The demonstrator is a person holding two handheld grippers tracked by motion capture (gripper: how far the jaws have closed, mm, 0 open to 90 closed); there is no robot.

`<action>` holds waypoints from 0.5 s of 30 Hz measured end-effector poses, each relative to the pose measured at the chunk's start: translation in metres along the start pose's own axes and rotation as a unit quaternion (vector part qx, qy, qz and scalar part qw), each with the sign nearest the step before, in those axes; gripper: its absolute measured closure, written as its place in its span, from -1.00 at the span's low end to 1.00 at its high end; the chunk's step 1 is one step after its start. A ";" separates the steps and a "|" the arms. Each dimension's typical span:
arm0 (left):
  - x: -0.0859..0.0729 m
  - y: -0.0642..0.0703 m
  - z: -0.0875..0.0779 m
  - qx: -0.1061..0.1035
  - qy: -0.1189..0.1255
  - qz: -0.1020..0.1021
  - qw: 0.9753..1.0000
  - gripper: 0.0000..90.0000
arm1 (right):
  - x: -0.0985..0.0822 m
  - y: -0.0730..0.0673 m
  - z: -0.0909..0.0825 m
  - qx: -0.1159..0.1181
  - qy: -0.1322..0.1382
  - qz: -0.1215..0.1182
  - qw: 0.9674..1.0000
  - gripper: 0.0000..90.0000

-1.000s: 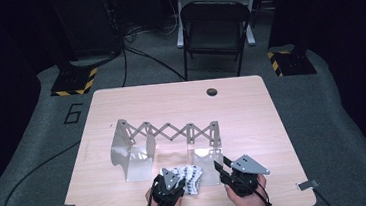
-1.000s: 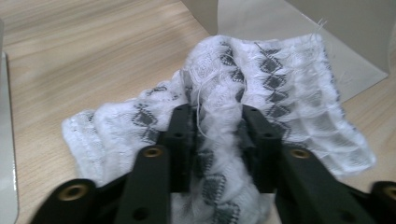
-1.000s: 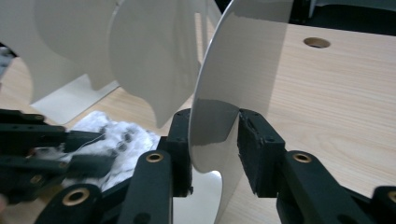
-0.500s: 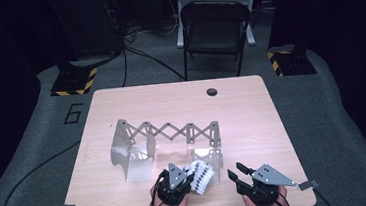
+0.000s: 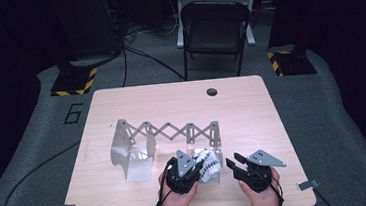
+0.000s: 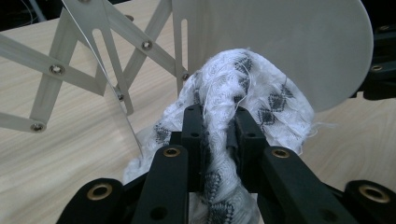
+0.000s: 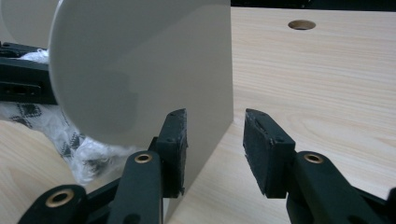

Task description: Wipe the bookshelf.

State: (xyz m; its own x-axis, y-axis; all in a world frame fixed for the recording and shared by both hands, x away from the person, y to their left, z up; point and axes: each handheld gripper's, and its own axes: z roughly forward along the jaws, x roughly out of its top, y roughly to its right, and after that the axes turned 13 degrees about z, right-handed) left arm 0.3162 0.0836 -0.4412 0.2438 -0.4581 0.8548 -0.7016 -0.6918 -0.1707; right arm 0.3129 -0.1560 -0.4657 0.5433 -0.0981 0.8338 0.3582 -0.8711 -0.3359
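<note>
A white cloth with a dark pattern [image 5: 210,163] [image 6: 252,79] hangs bunched in my left gripper [image 5: 198,168] [image 6: 219,116], whose jaws have just been closing and are shut on it. It is held off the table beside the right end plate [image 6: 280,42] [image 7: 140,60] of a grey scissor-fold rack [image 5: 168,132]. My right gripper [image 5: 232,160] [image 7: 215,123] sits low to the right of the cloth. Its jaws have just been opening and stand apart. The plate's edge lies by its left finger [image 7: 173,140], with no pad pressing on it.
The rack stretches across the middle of the wooden table [image 5: 252,112], with a bent end plate [image 5: 130,158] at its left. A round hole [image 5: 212,91] is near the far edge. A folding chair [image 5: 214,25] stands beyond the table. Cables trail off the front left.
My left gripper has risen with the cloth and shifted slightly right. My right gripper has drawn away from the cloth to the right, its jaws wider.
</note>
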 end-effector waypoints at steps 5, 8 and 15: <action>0.009 -0.006 0.002 0.005 0.010 -0.007 1.000 0.74 | 0.004 -0.003 0.009 0.027 0.002 0.004 1.000 0.25; 0.016 -0.009 0.000 0.009 0.017 -0.004 1.000 0.74 | 0.004 -0.004 0.011 0.033 0.000 0.006 0.999 0.23; 0.030 -0.016 0.005 0.013 0.016 0.001 1.000 0.74 | 0.003 -0.005 0.012 0.042 -0.002 0.011 0.999 0.20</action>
State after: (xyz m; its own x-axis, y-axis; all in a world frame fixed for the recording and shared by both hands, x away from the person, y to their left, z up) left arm 0.3383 0.0780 -0.4153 0.2198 -0.4423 0.8695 -0.6841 -0.7054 -0.1859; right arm 0.3216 -0.1461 -0.4668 0.5541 -0.1153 0.8244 0.4091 -0.8248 -0.3903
